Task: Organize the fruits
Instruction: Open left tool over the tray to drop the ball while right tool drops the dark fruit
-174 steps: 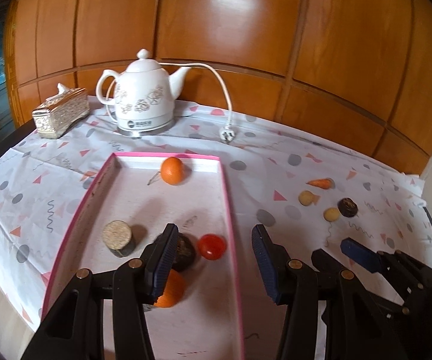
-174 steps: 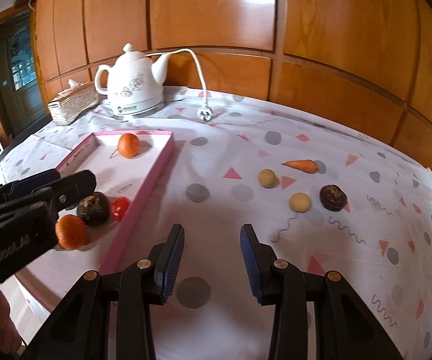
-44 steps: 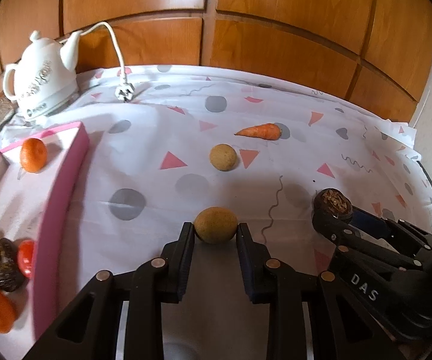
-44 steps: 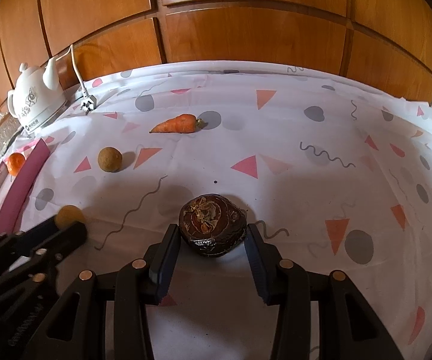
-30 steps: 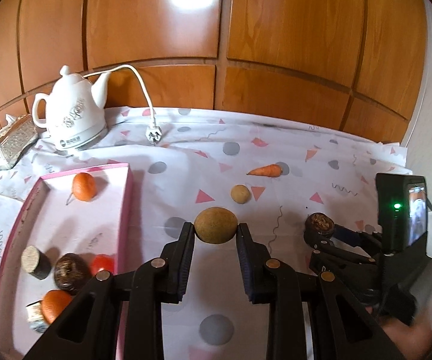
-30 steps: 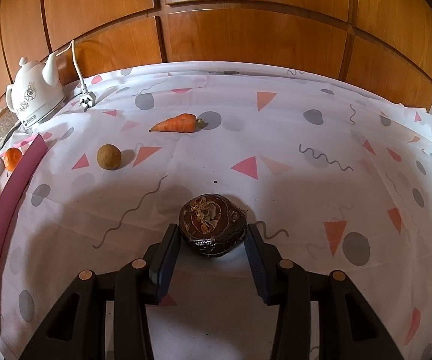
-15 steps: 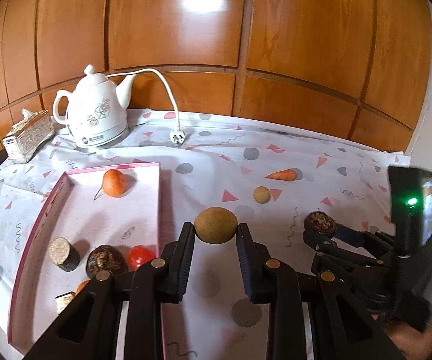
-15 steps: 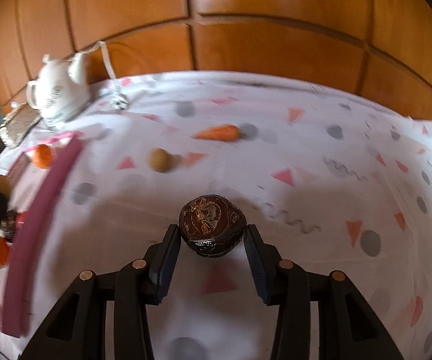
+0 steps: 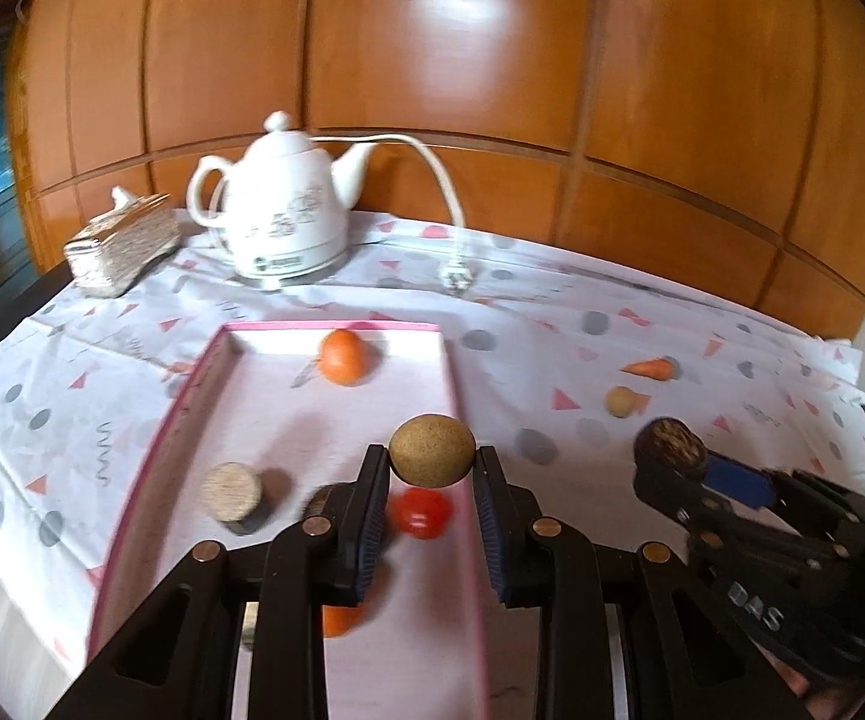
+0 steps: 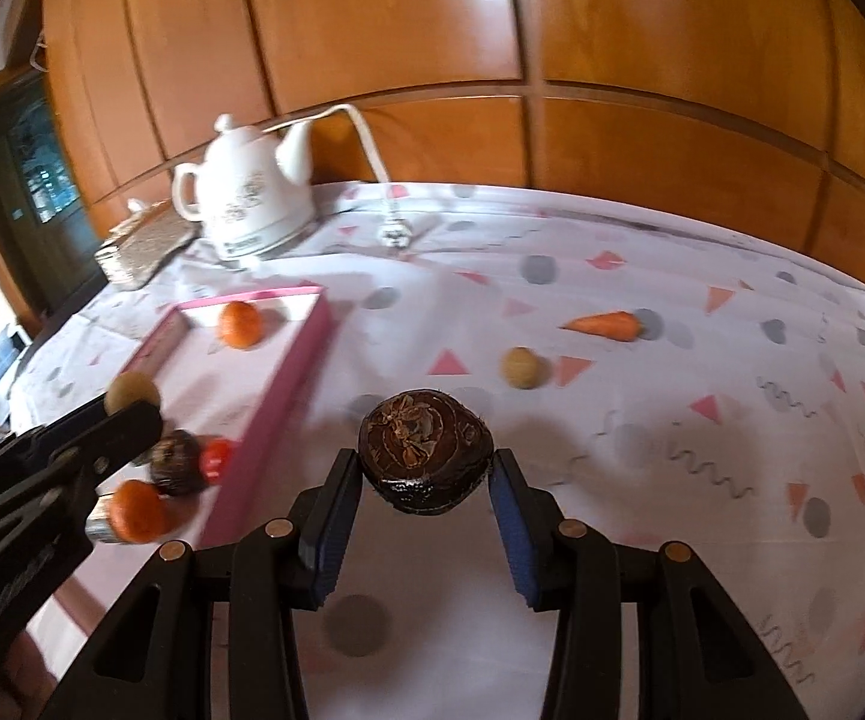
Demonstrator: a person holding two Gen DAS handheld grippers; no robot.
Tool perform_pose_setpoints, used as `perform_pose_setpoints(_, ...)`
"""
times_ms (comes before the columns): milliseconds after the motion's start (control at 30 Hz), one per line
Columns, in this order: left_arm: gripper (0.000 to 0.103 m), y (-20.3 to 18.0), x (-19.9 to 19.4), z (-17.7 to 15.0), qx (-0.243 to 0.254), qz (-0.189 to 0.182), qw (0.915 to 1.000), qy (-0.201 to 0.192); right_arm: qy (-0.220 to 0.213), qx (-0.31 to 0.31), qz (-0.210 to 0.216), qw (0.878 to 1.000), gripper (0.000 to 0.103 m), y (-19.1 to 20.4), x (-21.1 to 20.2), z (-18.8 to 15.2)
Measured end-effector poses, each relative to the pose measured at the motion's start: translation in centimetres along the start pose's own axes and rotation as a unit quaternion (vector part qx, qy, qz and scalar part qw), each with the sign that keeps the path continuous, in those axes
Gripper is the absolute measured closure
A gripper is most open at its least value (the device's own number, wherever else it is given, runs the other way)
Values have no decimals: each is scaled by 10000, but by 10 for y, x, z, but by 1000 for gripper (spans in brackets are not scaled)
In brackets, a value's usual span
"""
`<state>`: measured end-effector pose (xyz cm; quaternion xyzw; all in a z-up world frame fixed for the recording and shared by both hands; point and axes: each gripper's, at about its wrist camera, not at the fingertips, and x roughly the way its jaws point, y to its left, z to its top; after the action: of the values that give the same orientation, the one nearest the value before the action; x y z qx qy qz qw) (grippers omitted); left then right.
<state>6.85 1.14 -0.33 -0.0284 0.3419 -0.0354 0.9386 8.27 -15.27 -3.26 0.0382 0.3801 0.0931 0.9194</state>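
Mid-carry: left tongs gripped the tan round fruit above the pink tray, right tongs clamped the dark fruit over the counter. Next I'd guess lowering and releasing into bare tray spots.

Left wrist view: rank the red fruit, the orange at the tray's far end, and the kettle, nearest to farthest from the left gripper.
1. Red fruit: in the tray, just beyond the left gripper, under the round fruit it holds.
2. Orange: at the tray's far end, left of centre.
3. Kettle: past the tray, by the wood wall.
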Motion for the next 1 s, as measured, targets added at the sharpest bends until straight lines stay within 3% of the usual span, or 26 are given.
perform_pose_setpoints(433, 74, 62, 4, 7, -341, 506, 9981, -26, 163, -659, 824, 9943, 58, 80, 4, -4)
perform_pose_setpoints(1000, 71, 79, 17, 18, -504, 443, 9977, 95, 338, -903, 1132, 9889, 58, 112, 11, -14)
